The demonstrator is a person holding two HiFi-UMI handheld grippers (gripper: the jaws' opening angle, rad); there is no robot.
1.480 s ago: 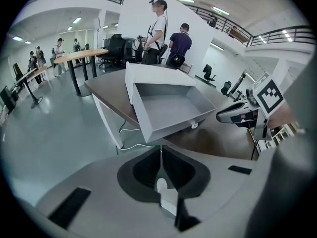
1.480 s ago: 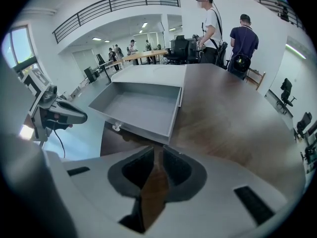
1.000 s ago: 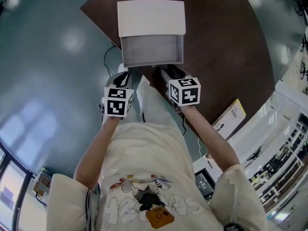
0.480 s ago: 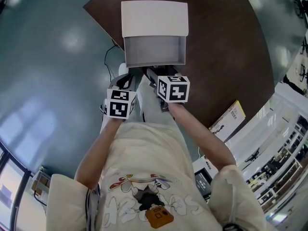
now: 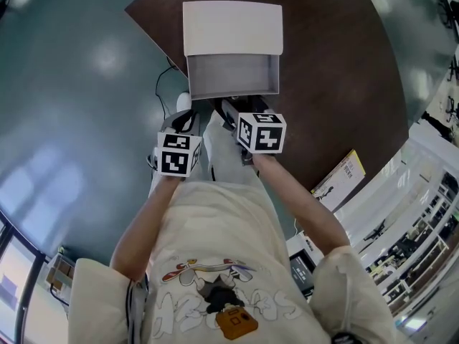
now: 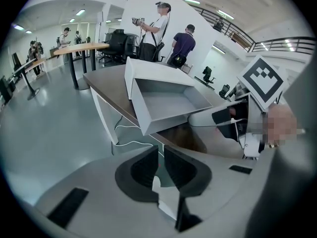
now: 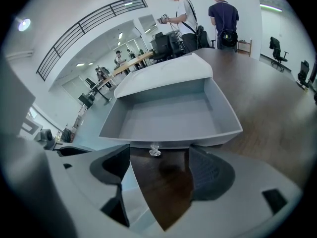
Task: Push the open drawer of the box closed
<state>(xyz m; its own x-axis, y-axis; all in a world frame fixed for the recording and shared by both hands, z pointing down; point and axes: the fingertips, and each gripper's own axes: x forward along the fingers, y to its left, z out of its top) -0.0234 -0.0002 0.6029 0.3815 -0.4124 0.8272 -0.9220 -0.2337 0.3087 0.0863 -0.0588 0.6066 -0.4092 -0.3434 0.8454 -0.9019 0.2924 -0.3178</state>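
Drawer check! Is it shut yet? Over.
Right gripper open, at drawer front. Left gripper shut, held back. Drawer open, empty. Nothing blocking.

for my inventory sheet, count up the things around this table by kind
grippers: 2, the left gripper and the right gripper
white box: 1
open drawer: 1
brown table: 1
total: 5
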